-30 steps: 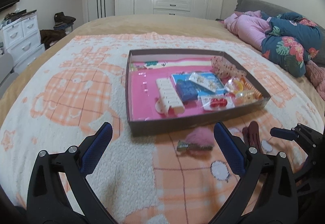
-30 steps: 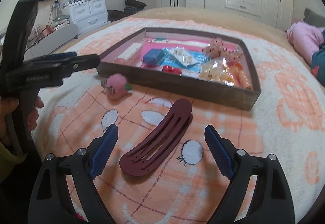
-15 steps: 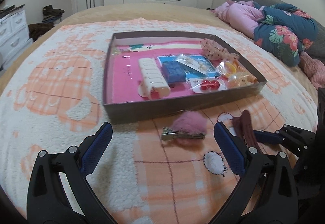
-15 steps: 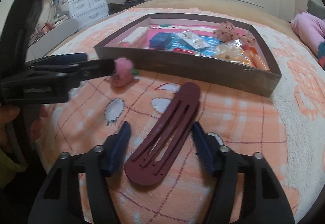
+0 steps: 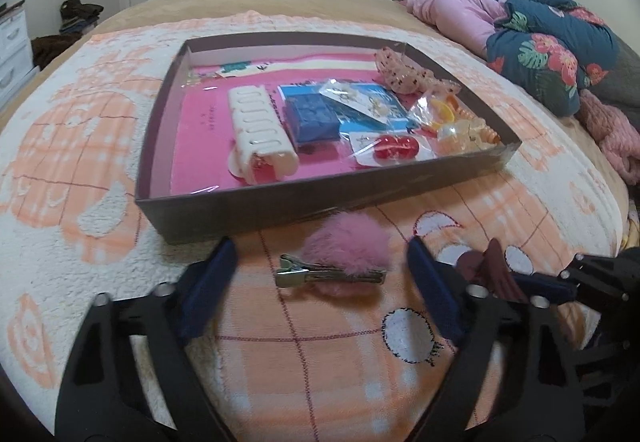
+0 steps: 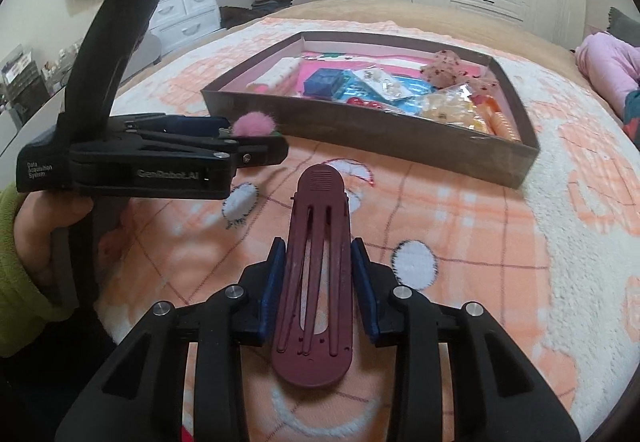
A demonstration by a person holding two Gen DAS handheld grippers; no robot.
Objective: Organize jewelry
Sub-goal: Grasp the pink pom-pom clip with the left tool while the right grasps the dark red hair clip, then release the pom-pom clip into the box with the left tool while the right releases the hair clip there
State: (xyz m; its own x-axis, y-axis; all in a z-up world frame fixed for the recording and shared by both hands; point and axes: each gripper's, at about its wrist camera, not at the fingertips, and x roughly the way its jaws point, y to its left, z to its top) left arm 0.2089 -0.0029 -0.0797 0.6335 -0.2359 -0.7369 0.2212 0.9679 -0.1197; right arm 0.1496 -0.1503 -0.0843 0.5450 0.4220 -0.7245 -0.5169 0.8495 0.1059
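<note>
A pink pom-pom hair clip (image 5: 344,262) lies on the orange-and-white blanket just in front of the brown box (image 5: 280,209). My left gripper (image 5: 320,282) straddles it; its jaws are closing and the blue pads stand clear of the clip on both sides. A long maroon hair clip (image 6: 316,274) lies flat on the blanket, pointing toward the box (image 6: 400,137). My right gripper (image 6: 318,266) is closing on it, and its pads touch both long edges. The left gripper (image 6: 256,149) also shows in the right wrist view, with the pom-pom (image 6: 252,123) at its tips.
The box holds a white comb clip (image 5: 260,129), a blue case (image 5: 312,117), a red ornament (image 5: 396,149) and several clear packets. Bundled clothing (image 5: 540,37) lies on the bed at the right. A hand in a green sleeve (image 6: 24,242) holds the left gripper.
The left gripper came down and closer to the pom-pom clip, and its jaws narrowed. The right jaws went from wide open to closed against the maroon clip's edges.
</note>
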